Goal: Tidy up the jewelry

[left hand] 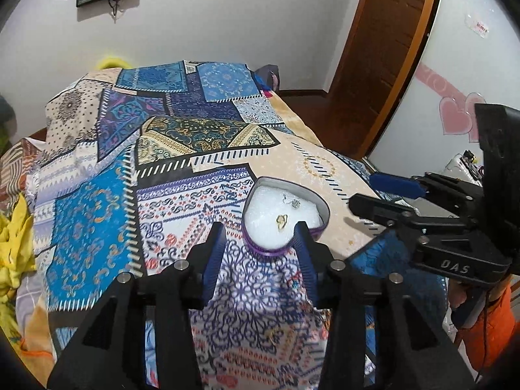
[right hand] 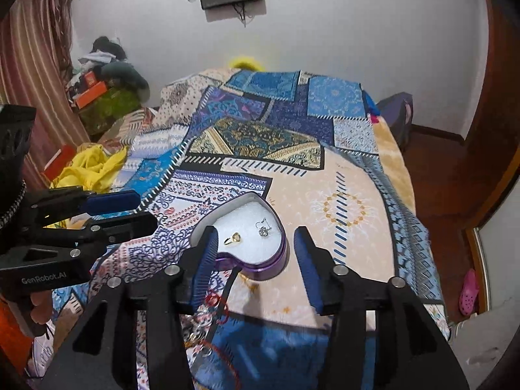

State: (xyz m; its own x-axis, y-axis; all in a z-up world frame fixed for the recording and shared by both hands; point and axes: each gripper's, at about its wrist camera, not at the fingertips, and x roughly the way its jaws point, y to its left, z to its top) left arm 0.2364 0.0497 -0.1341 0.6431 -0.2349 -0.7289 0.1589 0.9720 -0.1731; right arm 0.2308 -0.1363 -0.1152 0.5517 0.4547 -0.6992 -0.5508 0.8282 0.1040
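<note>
1. Heart-shaped box [left hand: 286, 217], purple wall, white foam lining, sits open on the patterned bedspread [left hand: 97, 214], near the bed's right edge and toward its near end. No lid in view.
2. Inside on the foam: gold ring [right hand: 233, 238] and silver earring [right hand: 264, 229], apart from each other, lying loose. The foam likely keeps them from sliding.
3. Left tool [left hand: 261, 243]: jaws apart, nothing between the pads, hovering over the box's near rim and angled down.
4. Right tool [right hand: 256, 247]: jaws apart, empty, also angled down at the box from just beside it.
5. More jewelry lies on the bedspread near the bed's near edge: red bracelet [right hand: 217, 305] and a thin chain-like piece, blurred, type unclear.
6. Judgement: both tools empty above the box suggests items dropped in; loose pieces remain to collect.
7. Risk: small light pieces, easy to fumble on soft fabric.
</note>
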